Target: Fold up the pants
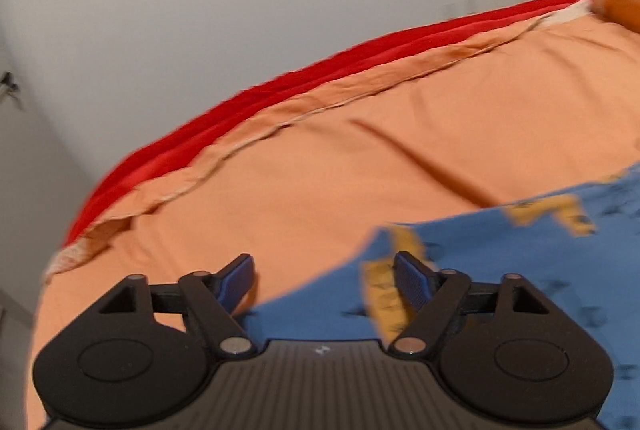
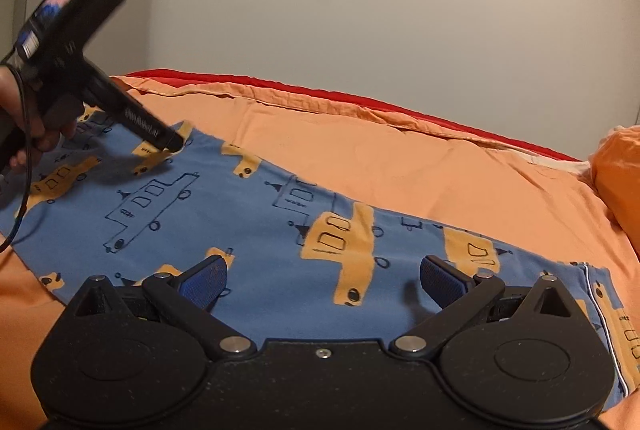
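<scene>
Pants [image 2: 248, 230] flat on orange bedspread [image 2: 420, 158], left gripper [image 1: 325, 280] and right gripper [image 2: 324, 280] both released, empty

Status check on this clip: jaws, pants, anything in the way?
Left gripper open, empty, over pants' edge. Right gripper open, empty, above pants. Pants lie flat on orange bedcover. Nothing in the way.

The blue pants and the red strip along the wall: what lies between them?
Only the orange bedsheet, wrinkled and bare, separates the pants from the red strip; the right wrist view shows it best.
</scene>
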Tool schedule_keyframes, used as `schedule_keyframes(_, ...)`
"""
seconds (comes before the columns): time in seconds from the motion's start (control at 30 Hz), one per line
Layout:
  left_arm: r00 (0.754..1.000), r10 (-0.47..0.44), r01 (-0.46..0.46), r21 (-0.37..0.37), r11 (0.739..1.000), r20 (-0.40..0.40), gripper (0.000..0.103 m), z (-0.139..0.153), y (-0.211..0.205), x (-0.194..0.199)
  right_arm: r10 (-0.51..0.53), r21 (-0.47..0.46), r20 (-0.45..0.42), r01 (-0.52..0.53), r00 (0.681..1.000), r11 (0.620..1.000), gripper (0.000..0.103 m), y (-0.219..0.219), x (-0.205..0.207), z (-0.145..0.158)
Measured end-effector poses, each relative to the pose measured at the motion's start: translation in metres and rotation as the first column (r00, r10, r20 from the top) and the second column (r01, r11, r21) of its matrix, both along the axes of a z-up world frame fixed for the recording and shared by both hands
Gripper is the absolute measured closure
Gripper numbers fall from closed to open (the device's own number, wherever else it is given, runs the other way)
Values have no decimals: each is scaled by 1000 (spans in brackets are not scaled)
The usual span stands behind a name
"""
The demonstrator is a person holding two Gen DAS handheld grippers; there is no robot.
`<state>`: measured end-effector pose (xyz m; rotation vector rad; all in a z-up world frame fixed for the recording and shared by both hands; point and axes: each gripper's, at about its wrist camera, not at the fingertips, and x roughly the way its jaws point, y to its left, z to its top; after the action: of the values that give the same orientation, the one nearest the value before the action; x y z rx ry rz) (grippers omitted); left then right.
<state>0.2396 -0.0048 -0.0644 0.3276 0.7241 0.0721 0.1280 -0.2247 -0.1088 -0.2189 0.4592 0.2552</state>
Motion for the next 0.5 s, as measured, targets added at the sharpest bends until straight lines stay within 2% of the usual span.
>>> schedule_keyframes(0.1, 997, 73, -75, -87, 993, -20, 13, 3, 17, -2, -14, -40, 13, 15, 1000, 999, 1, -13, 2, 1)
schedule_keyframes(0.17, 994, 103, -107, -105, 989, -39, 14, 9, 22, -4, -100, -106, 31, 103, 995, 989, 1, -31, 4, 2)
schedule_keyframes(0.23, 993, 101, -106, -91, 990, -57, 15, 16, 17, -4, -226, -116, 25, 227, 974, 967, 1, -61, 10, 5)
schedule_keyframes(0.3, 994, 62, -70, -91, 993, -90, 15, 28, 7, 3, -382, -67, -21, 379, 924, 923, 1, -100, 17, 9)
schedule_keyframes(0.37, 990, 8, -26, -129, 991, -141, 14, 46, -9, 13, -531, 22, -82, 534, 843, 845, 1, -141, 18, 14)
schedule_keyframes(0.43, 980, -50, 15, -181, 983, -193, 13, 68, -31, 29, -619, 143, -152, 637, 771, 758, 1, -177, 8, 21)
schedule_keyframes(0.47, 974, -79, 36, -197, 980, -214, 10, 81, -45, 37, -634, 208, -177, 659, 752, 723, 1, -189, -1, 25)
schedule_keyframes(0.5, 968, -107, 60, -201, 978, -228, 5, 92, -61, 42, -637, 264, -189, 663, 747, 700, 1, -199, -12, 30)
